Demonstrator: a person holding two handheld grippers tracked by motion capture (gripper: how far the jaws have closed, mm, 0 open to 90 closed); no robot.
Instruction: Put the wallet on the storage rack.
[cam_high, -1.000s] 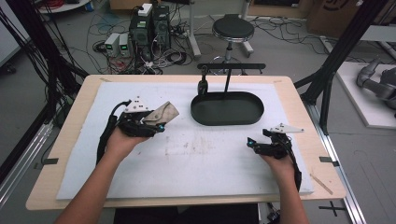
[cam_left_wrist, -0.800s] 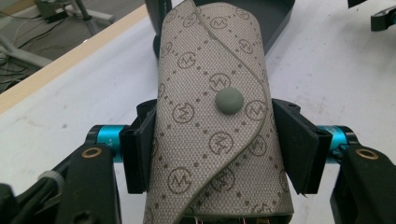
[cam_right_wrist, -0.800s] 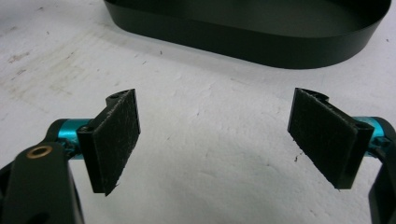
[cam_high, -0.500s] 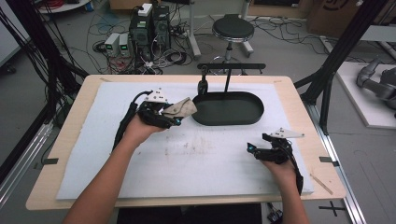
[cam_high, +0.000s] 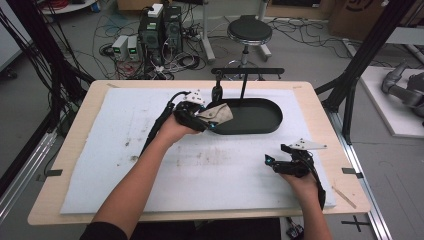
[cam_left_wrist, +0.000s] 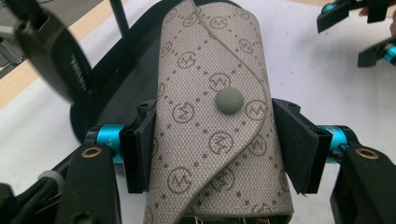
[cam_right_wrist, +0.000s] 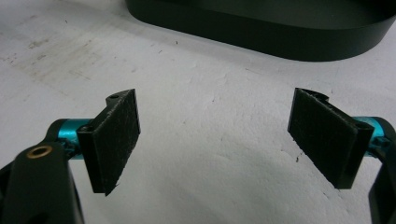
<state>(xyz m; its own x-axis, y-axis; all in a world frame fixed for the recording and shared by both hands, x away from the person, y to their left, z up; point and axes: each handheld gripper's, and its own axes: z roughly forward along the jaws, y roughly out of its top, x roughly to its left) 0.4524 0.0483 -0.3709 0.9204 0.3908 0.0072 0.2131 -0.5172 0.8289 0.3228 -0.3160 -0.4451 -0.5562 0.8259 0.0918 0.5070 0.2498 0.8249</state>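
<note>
From the high view, the left gripper holds a beige pouch at the left end of the black oval tray. The left gripper view adds detail: both jaws pinch the pouch by its sides, its monogram flap and round snap facing up. The right gripper rests on the white mat, and its own view shows its jaws spread wide, holding nothing.

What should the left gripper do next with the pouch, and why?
Probably ease it a little farther forward over the black tray, then lower. The left gripper grips the patterned pouch between its fingers, just at the tray's near-left rim, not yet inside. The right gripper sits open, well clear.
</note>
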